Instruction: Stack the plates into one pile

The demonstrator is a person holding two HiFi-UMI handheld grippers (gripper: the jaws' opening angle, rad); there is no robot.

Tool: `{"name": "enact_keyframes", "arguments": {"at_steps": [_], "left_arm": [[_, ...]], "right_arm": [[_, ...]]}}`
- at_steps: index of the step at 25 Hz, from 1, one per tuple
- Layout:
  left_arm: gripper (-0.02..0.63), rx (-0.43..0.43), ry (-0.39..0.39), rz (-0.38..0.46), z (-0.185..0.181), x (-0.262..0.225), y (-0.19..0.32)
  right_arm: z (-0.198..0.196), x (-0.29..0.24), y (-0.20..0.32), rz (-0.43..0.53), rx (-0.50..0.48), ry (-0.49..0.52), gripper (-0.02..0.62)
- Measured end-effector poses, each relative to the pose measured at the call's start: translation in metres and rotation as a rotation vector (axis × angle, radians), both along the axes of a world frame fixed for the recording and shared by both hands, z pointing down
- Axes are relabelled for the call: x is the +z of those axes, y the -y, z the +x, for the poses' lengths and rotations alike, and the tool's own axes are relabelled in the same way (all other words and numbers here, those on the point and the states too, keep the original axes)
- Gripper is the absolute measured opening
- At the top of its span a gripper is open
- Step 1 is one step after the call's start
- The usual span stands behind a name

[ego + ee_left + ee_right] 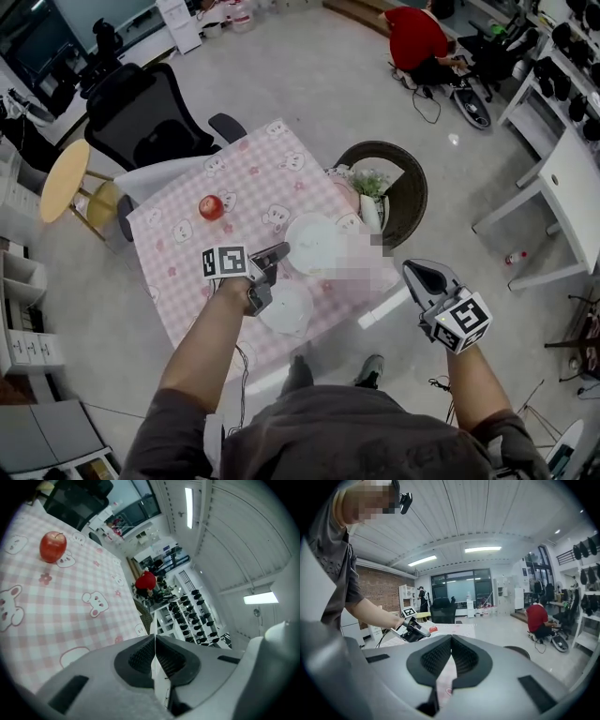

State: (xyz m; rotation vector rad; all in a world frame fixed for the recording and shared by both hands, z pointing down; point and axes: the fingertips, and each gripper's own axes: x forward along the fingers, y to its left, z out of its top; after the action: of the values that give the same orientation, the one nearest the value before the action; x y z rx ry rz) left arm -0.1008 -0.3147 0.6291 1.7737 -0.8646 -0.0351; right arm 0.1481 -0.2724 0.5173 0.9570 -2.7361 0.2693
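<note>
My left gripper (281, 251) hangs above the pink checked table (187, 234), shut on the left rim of a white plate (317, 244). In the left gripper view that rim shows as a thin white edge (156, 667) pinched between the closed pads (140, 658). A second white plate (289, 311) lies near the table's front edge, below the left gripper's body. My right gripper (419, 274) hovers off the table's right side, shut and holding nothing. In the right gripper view its tips (451, 637) meet, with the left gripper (412, 630) beyond.
A red apple (211, 207) sits left of centre on the cloth. A potted plant (370, 186) stands at the table's right corner beside a round dark stool (412, 187). A black office chair (150, 122) is behind the table, and a seated person in red (417, 37) is far off.
</note>
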Motion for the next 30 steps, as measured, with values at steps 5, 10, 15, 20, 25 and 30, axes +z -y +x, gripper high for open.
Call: {"name": "enact_keyframes", "arguments": {"at_steps": [5,10,15,20,25,30], "left_arm": [[0.014,-0.036,-0.007,-0.022,-0.028,0.001,-0.051],[0.014,-0.067,-0.002,-0.078,-0.044,0.021,-0.103],[0.014,-0.107,-0.007,-0.111,-0.056,0.04,-0.134],[0.014,-0.122,0.007,-0.147,-0.064,0.065,-0.15],[0.015,-0.138,0.115,-0.18,-0.073,0.092,-0.159],[0.051,-0.053,0.435,-0.207,-0.081,0.12,-0.168]], "right_arm": [[-0.029,-0.011,-0.002,0.022,-0.052,-0.007,-0.008],[-0.046,-0.017,-0.006,0.03,-0.098,-0.017,-0.008],[-0.058,-0.021,-0.008,0.031,-0.126,-0.038,-0.008],[-0.064,-0.02,-0.009,0.021,-0.141,-0.059,-0.008],[-0.067,-0.018,-0.01,0.013,-0.156,-0.078,-0.008],[-0.07,-0.019,-0.011,0.009,-0.161,-0.084,-0.007]]}}
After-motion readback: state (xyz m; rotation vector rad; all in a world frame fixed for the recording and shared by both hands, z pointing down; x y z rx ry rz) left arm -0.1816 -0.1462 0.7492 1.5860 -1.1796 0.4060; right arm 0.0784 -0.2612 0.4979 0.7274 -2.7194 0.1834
